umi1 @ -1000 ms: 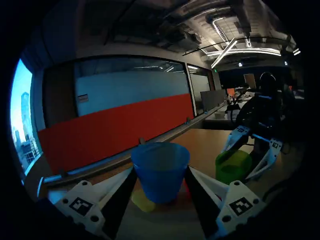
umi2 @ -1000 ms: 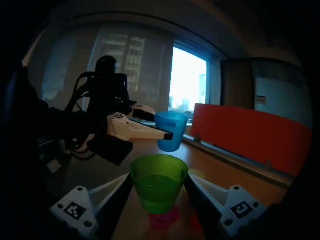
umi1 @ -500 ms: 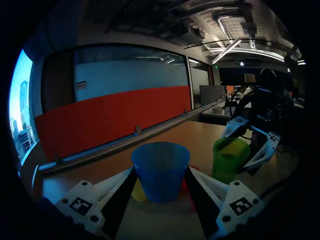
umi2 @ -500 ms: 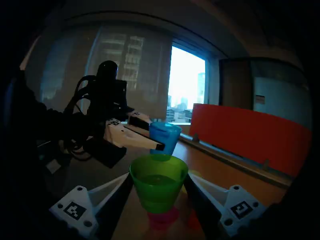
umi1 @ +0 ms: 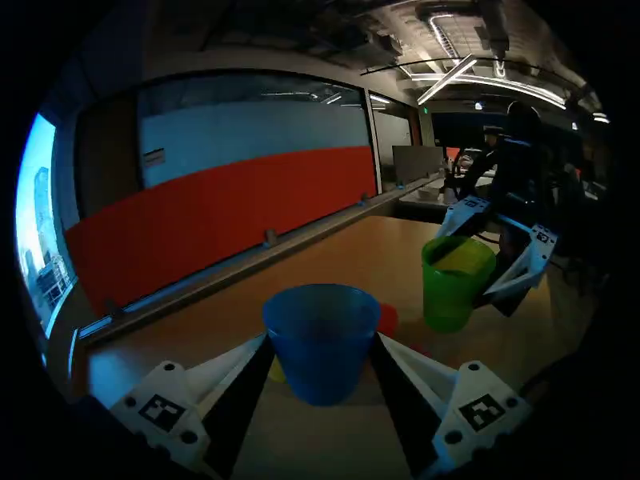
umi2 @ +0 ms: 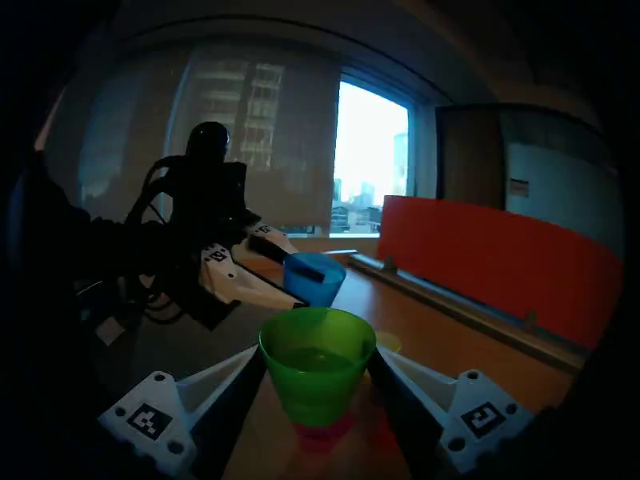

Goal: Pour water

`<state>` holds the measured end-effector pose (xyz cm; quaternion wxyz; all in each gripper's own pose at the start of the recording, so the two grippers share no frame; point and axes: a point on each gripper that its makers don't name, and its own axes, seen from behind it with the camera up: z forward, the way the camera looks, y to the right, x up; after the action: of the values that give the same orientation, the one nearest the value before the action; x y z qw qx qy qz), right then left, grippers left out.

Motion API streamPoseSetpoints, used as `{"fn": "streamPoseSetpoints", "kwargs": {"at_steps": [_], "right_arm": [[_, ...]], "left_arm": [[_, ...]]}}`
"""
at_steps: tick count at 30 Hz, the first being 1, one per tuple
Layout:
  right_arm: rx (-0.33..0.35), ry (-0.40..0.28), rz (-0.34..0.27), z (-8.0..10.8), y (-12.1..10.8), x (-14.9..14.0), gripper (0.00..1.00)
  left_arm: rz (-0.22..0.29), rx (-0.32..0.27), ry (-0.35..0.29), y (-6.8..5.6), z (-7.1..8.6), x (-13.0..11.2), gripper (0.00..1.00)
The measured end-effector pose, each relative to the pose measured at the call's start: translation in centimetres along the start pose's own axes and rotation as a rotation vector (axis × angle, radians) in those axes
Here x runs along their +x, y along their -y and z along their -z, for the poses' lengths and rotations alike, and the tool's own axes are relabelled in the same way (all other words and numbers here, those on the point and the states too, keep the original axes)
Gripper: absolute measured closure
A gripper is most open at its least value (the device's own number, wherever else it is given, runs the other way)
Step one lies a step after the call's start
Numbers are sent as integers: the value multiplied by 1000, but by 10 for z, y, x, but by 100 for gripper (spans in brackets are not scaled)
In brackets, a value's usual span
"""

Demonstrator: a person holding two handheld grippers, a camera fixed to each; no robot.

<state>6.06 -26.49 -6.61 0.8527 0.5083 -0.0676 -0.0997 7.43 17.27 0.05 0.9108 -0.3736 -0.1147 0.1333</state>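
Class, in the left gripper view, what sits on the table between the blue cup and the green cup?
A small red round object lies on the table between the blue cup and the green cup, seen in the left gripper view.

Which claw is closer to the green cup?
Right. The right claw grips the green cup between its fingers. The left claw is apart from it, off to one side, holding the blue cup.

left gripper (umi1: 322, 342): white tapered fingers (umi1: 210, 374), black inner faces, square black-and-white fiducial tag (umi1: 162, 412) and screws (umi1: 190, 437) at each base | right gripper (umi2: 316, 356): same build, same tags | in right gripper view, left gripper's housing (umi2: 212, 188) black, boxy, black cables (umi2: 149, 194) looped at its side
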Motion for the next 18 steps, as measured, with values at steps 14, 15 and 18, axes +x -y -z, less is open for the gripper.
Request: {"fn": "streamPoseSetpoints", "kwargs": {"at_steps": [14, 15, 18], "right_arm": [[-1, 49, 17, 6, -4, -11, 10], [-1, 51, 18, 6, -5, -11, 10], [-1, 56, 20, 7, -5, -13, 10]], "left_arm": [[-17, -11, 44, -2, -4, -12, 18], [-19, -12, 47, -2, -4, -13, 18], [-24, -16, 57, -2, -4, -15, 18]]}}
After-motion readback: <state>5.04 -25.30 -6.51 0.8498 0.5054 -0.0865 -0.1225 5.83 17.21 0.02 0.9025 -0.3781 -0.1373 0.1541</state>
